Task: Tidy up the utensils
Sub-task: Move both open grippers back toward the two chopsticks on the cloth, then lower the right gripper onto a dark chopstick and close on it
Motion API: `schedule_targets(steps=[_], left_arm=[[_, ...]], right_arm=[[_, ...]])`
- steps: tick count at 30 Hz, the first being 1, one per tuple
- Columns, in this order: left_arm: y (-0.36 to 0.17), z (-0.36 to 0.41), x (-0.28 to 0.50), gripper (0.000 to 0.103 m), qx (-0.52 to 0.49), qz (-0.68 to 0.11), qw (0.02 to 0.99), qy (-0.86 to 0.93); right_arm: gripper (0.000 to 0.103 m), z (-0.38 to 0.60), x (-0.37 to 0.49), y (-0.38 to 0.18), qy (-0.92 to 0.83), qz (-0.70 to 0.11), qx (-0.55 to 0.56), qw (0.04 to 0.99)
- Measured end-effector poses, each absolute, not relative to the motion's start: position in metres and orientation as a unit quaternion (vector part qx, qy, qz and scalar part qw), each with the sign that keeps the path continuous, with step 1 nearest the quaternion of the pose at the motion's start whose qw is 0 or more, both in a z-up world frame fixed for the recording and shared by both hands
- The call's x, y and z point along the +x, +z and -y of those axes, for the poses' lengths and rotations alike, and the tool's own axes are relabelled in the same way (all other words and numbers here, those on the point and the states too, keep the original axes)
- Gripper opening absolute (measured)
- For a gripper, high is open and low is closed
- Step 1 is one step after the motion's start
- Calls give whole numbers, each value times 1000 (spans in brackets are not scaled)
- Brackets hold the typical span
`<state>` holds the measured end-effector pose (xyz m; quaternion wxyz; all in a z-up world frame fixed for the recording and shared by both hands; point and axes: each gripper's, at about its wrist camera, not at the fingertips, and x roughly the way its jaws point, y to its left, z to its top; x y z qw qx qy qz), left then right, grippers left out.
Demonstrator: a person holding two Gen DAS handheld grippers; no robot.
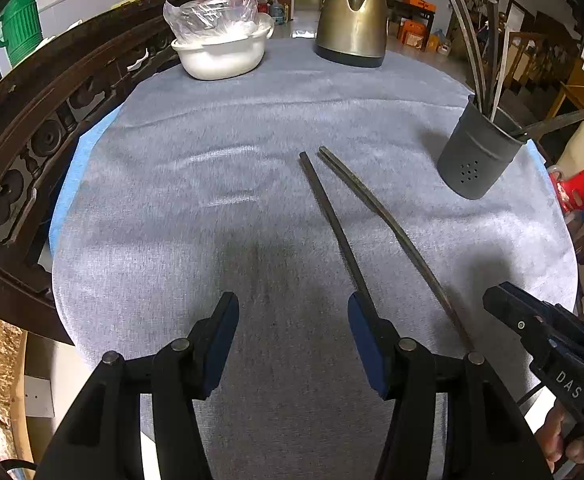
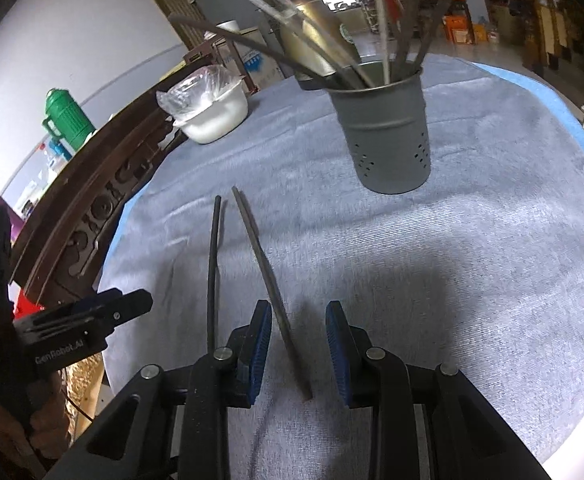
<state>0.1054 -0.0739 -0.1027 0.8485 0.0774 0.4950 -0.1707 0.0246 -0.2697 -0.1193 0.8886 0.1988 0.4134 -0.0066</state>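
Right wrist view alone shows chopstick (image 2: 277,304) between open fingers (image 2: 260,344).

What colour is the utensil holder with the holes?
Dark grey metal utensil holder, with clusters of small punched holes; clearest in the right wrist view.

Grey cloth (image 1: 219,208) over blue underlay (image 1: 91,132); dark chopsticks (image 1: 332,220); grey holder (image 2: 384,128) with dot holes; brass-coloured kettle (image 1: 352,16), black base; white bowl (image 1: 219,56); green jug (image 2: 67,120); blue-padded black fingers (image 2: 261,344).
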Motion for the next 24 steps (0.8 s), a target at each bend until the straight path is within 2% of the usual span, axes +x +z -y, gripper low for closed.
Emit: schedule_targets(steps=[10, 16, 18, 24], left_arm=[[-111, 79, 106, 58, 88, -507, 841, -171], [-115, 80, 107, 58, 92, -512, 836, -173], [-117, 80, 108, 58, 92, -514, 836, -172], [-120, 79, 109, 58, 91, -520, 832, -172]], right_arm=[[29, 258, 29, -132, 1, -432, 171, 886], [21, 256, 32, -142, 0, -445, 164, 880], [14, 255, 33, -145, -1, -448, 158, 880], [12, 255, 33, -147, 3, -448, 157, 880]])
